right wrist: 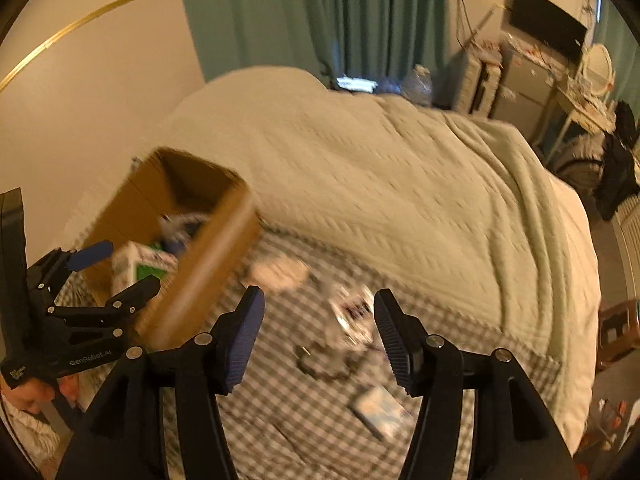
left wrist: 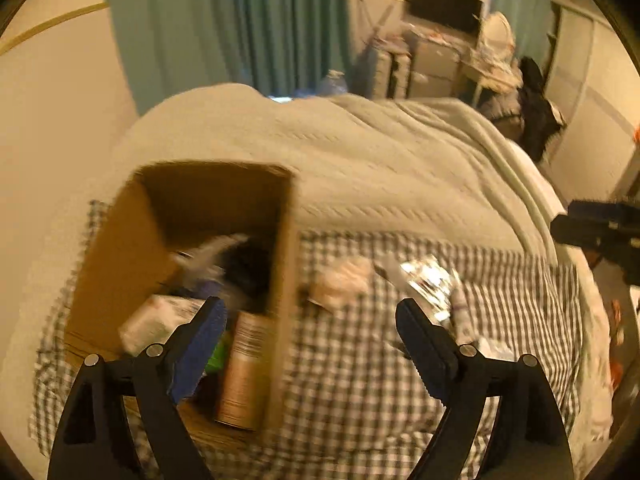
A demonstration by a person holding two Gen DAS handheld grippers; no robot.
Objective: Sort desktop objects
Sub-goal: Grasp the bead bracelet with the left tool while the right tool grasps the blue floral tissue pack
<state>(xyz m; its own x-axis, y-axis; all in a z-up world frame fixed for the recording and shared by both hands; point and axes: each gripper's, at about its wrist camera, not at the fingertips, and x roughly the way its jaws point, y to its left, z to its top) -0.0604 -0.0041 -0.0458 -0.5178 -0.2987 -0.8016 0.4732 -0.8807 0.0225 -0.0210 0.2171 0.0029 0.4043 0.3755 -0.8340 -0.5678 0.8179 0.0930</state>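
An open cardboard box (left wrist: pixel 286 240) stands on a checked cloth (left wrist: pixel 360 380) on a bed. Inside it lie a white carton (left wrist: pixel 152 320), a brownish can (left wrist: pixel 244 372) and blurred dark items. My left gripper (left wrist: pixel 310 304) hangs open over the box's right wall, with nothing between its fingers. Right of the box lie a pinkish packet (left wrist: pixel 344 280), a shiny packet (left wrist: pixel 428 280) and a small tube (left wrist: pixel 460 312). My right gripper (right wrist: pixel 319 294) is open above the cloth, apart from the shiny packet (right wrist: pixel 352 312) beyond it. The left gripper (right wrist: pixel 128 266) shows open by the box (right wrist: pixel 216 248).
A pale knitted blanket (right wrist: pixel 400 184) covers the bed behind the cloth. A blue-white flat packet (right wrist: pixel 384 412) and a dark ring-shaped thing (right wrist: pixel 320 364) lie near my right gripper. A hand (right wrist: pixel 36 392) holds the left gripper. Green curtains, drawers and a screen stand far behind.
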